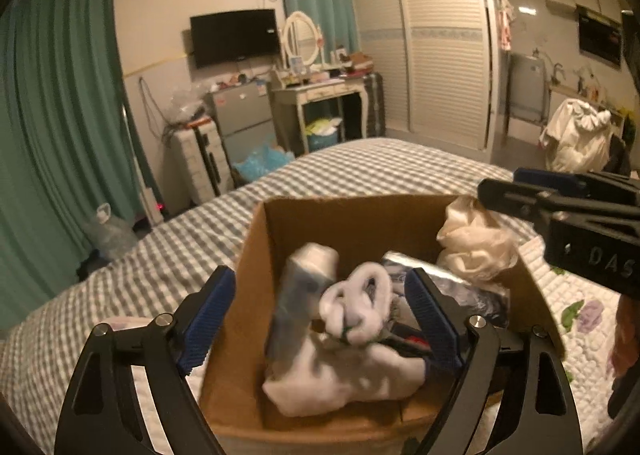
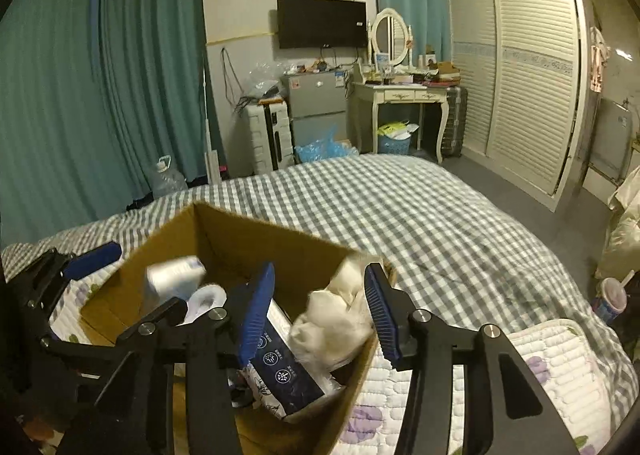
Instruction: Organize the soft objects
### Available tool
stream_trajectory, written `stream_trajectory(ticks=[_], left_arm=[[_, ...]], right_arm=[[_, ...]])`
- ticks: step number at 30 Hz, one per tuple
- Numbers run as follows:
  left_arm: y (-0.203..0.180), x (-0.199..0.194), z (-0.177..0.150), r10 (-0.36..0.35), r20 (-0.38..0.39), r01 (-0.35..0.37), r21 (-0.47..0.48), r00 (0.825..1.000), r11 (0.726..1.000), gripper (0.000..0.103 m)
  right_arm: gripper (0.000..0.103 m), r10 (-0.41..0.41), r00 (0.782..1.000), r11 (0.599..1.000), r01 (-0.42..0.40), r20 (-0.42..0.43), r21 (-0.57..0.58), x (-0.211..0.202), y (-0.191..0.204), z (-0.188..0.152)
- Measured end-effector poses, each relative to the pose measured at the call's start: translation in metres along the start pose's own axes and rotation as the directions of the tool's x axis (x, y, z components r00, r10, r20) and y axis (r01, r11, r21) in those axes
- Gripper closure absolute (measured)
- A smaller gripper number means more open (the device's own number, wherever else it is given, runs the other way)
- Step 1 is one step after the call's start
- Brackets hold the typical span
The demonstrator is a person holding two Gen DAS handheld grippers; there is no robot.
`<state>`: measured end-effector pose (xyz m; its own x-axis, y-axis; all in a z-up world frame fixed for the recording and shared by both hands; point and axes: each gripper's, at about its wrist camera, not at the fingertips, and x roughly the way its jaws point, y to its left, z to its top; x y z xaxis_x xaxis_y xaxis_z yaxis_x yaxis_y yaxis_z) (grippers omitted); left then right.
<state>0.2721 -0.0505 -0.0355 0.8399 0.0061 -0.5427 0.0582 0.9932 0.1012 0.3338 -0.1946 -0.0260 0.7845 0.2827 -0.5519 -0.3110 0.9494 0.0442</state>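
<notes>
Soft white socks [image 1: 352,335], blurred, lie bunched inside an open brown cardboard box [image 1: 256,335] on the grey-and-white checked bed [image 1: 360,167], directly between the wide-spread blue-padded jaws of the left gripper [image 1: 320,319], which touch nothing. A crumpled cream cloth [image 2: 332,327] sits in the box's corner between the spread jaws of the right gripper [image 2: 320,315], also gripping nothing. Just beside that gripper's left jaw lie a dark blue printed packet [image 2: 280,367] and a white plastic-wrapped pack [image 2: 176,279].
</notes>
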Motion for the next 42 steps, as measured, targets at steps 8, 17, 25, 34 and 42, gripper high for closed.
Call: stream_trajectory(ticks=[8, 17, 25, 34, 42], left_arm=[[0.013, -0.105, 0.046, 0.018, 0.135, -0.015, -0.019, 0.991, 1.000, 0.015], [0.031, -0.278, 0.076, 0.027, 0.388, -0.007, -0.052, 0.921, 0.999, 0.006], [0.048, -0.367, 0.049, 0.045, 0.483, -0.026, -0.045, 0.874, 0.999, 0.006], [0.050, -0.353, -0.012, 0.044, 0.463, -0.015, -0.065, 0.885, 0.998, 0.006], [0.044, -0.280, -0.062, 0.052, 0.340, -0.030, -0.070, 0.939, 0.997, 0.006]], right_arm=[[0.056, -0.034, 0.993, 0.998, 0.039, 0.112, -0.043, -0.112, 0.027, 0.045], [0.041, -0.066, 0.961, 0.993, 0.091, 0.268, -0.080, -0.283, 0.072, 0.078], [0.006, -0.077, 0.920, 0.990, 0.116, 0.385, -0.078, -0.380, 0.112, 0.044], [0.000, -0.082, 0.891, 0.989, 0.126, 0.446, -0.070, -0.383, 0.127, -0.034], [0.000, -0.089, 0.925, 0.996, 0.091, 0.368, 0.011, -0.309, 0.114, -0.085]])
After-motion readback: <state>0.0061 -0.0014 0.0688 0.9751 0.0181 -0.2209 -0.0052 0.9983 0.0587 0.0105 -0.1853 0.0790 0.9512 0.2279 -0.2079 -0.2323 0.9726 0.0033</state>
